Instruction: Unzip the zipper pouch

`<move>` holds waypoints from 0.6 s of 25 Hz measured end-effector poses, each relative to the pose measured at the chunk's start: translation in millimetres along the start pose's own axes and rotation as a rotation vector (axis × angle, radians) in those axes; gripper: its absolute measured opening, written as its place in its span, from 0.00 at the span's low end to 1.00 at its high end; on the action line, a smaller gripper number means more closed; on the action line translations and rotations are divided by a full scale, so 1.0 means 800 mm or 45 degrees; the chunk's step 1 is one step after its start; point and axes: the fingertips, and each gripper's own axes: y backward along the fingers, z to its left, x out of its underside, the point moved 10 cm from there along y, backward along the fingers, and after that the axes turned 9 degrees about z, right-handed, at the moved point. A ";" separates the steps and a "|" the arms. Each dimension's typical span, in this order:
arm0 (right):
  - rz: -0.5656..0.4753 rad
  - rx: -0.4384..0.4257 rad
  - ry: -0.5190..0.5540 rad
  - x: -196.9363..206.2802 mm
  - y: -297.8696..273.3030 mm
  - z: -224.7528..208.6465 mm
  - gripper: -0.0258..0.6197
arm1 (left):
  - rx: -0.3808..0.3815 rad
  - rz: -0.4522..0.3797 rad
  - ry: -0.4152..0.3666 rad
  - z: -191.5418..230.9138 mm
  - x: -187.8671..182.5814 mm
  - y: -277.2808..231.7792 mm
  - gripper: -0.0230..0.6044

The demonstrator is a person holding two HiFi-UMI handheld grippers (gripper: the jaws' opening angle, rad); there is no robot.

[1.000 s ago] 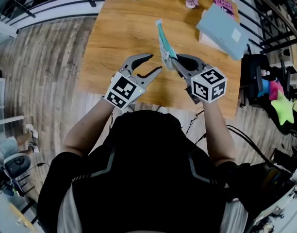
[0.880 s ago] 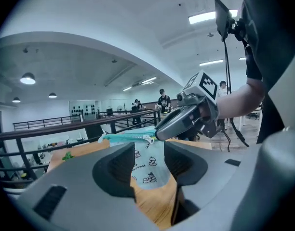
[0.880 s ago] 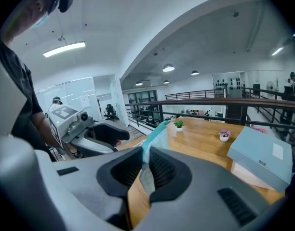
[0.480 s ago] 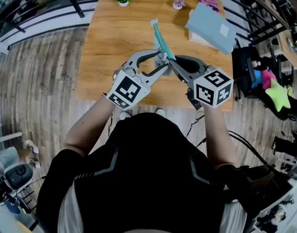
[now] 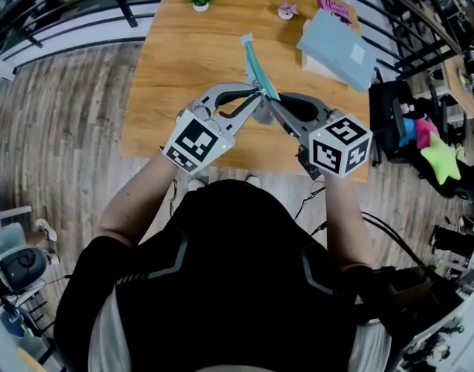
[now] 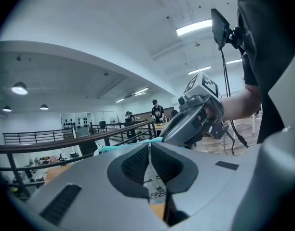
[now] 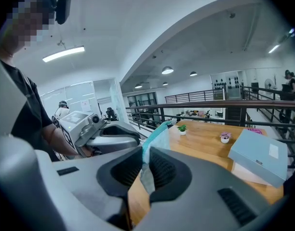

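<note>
Teal zipper pouch hangs over the wooden surface, toward twelve o'clock in the head view

Left gripper view: the left gripper has just closed on its printed edge

Right gripper view: the right gripper clamps its fabric

Both grips look set; next, the two should pull apart along the zipper

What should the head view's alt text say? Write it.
The left gripper and right gripper pinch a teal zipper pouch above a wooden table, seen from overhead; the left jaws have just closed on it.
</note>
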 end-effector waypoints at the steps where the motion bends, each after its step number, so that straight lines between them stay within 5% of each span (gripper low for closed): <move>1: 0.002 -0.001 0.005 0.000 0.000 0.000 0.12 | 0.004 0.002 0.004 0.000 0.000 0.000 0.10; 8: -0.008 -0.027 0.010 -0.002 0.001 0.001 0.12 | 0.049 -0.005 0.116 0.004 -0.002 0.003 0.09; 15: 0.008 -0.023 0.062 -0.003 -0.003 0.004 0.12 | -0.016 0.031 0.184 0.011 -0.001 0.004 0.09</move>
